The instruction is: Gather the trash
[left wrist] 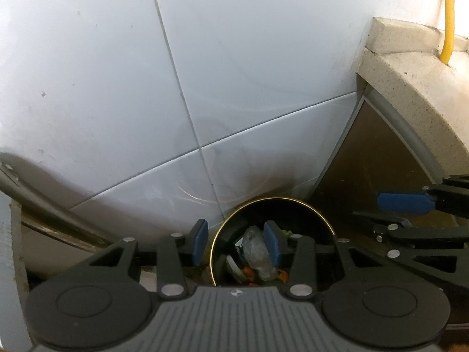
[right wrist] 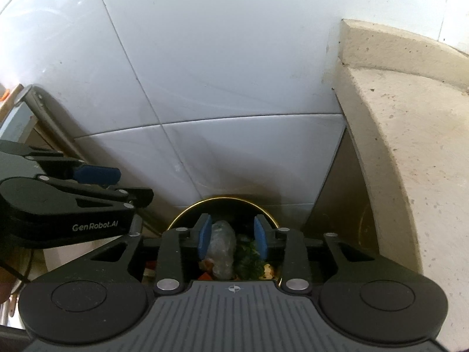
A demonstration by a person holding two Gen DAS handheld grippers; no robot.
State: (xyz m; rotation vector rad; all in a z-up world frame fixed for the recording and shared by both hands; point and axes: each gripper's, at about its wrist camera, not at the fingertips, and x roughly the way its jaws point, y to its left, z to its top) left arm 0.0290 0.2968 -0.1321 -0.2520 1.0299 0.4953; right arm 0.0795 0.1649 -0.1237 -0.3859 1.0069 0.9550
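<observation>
Blue gripper pads (left wrist: 271,243), gold-rimmed black bin (left wrist: 319,214), white wall tiles (left wrist: 102,73)

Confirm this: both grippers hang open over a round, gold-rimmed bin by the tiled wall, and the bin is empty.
Not quite. The bin isn't empty: the right wrist view shows a crumpled clear plastic bag and green scraps inside it. The rest holds: the left gripper and right gripper are open above it, next to the tiled wall.

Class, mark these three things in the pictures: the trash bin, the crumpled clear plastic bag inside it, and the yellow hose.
trash bin (left wrist: 318,209): left wrist view, on its gold rim.
crumpled clear plastic bag (right wrist: 224,249): right wrist view, on its middle.
yellow hose (left wrist: 449,20): left wrist view, midway along its length.
</observation>
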